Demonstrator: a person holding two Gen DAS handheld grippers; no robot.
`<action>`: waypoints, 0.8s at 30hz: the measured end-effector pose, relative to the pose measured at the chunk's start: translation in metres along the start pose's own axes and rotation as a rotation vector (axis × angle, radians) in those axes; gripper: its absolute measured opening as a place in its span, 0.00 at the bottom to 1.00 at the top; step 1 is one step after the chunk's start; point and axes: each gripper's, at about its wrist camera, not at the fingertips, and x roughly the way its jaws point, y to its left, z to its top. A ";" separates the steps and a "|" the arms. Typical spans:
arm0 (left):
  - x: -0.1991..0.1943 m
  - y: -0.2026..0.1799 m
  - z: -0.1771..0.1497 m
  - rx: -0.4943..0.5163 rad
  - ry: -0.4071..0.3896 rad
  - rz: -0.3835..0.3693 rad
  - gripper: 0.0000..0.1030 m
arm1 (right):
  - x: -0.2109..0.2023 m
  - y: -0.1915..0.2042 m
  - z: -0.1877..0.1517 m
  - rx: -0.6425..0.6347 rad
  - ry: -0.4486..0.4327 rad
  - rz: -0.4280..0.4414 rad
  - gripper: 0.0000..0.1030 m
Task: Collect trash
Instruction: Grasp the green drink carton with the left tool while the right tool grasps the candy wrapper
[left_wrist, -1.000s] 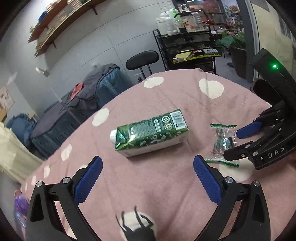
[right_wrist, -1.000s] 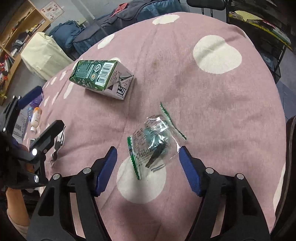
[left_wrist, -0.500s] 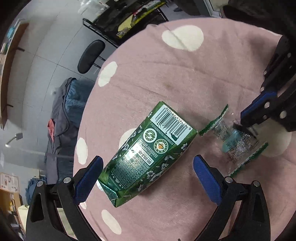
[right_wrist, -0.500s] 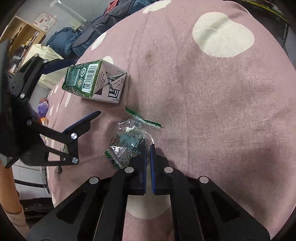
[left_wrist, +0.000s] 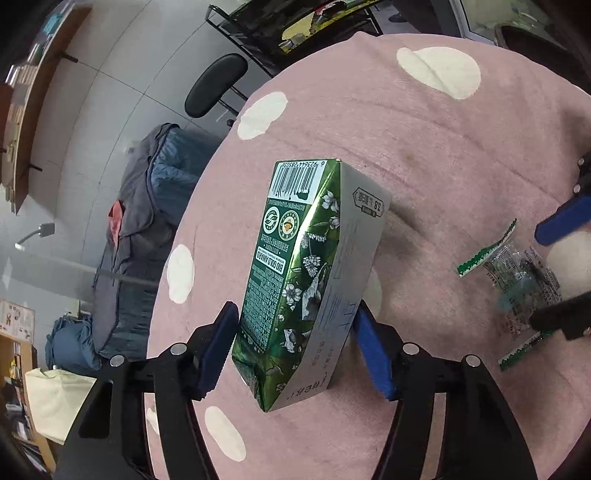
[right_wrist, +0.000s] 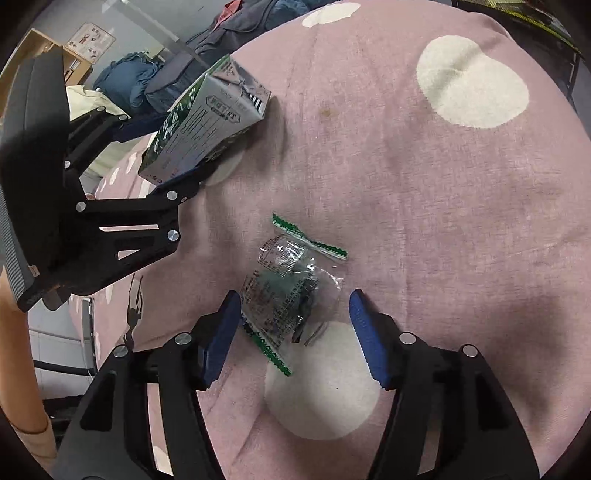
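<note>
A green and white drink carton (left_wrist: 303, 280) sits between the blue pads of my left gripper (left_wrist: 295, 347). The jaws are closing and both pads press its sides. The right wrist view shows the carton (right_wrist: 207, 122) tilted up off the pink dotted tablecloth (right_wrist: 406, 184) in the left gripper (right_wrist: 166, 147), with a shadow under it. A crumpled clear wrapper (right_wrist: 284, 291) with green serrated ends lies flat on the cloth between the fingers of my right gripper (right_wrist: 295, 332). Those jaws are opening and do not hold it. Right gripper (left_wrist: 554, 269) straddles the wrapper (left_wrist: 517, 280).
The tablecloth (left_wrist: 406, 147) drops off at the left edge. Beyond it stand a black chair (left_wrist: 216, 85), a heap of blue and grey clothes (left_wrist: 147, 206) and a black rack (left_wrist: 295, 26). A person's forearm (right_wrist: 18, 350) shows behind the left gripper.
My left gripper has closed in on the carton and tipped it up off the cloth. My right gripper was shut beside the wrapper half a second ago and now stands apart around it.
</note>
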 end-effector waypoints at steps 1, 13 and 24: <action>0.001 0.000 0.002 -0.009 0.006 -0.001 0.61 | 0.005 0.004 0.002 -0.004 0.010 -0.010 0.60; 0.016 0.014 0.007 -0.164 -0.004 -0.015 0.56 | 0.017 0.026 0.006 -0.077 -0.009 -0.068 0.29; -0.021 0.005 -0.029 -0.445 -0.153 -0.131 0.54 | -0.042 0.008 -0.022 -0.096 -0.131 0.027 0.28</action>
